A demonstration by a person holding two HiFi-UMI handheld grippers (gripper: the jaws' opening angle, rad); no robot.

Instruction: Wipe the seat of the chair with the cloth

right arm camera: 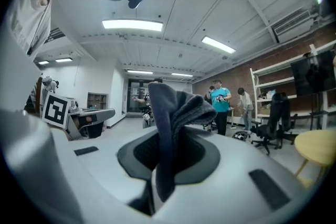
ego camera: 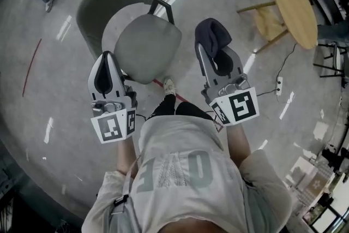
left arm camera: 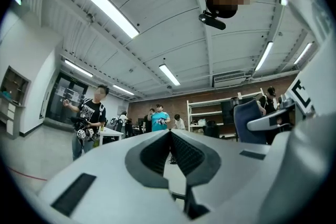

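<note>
**Cloth held clear of seat.**
Right gripper clamps dark cloth; left gripper closed, empty. Chair seat lies left of the cloth, between the grippers, nearer the left.

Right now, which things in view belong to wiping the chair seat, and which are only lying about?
For the job:
grey padded chair
dark grey cloth, clamped in the right gripper
left gripper, shut and empty

Lying about:
round wooden table
white power strip on the floor
</note>
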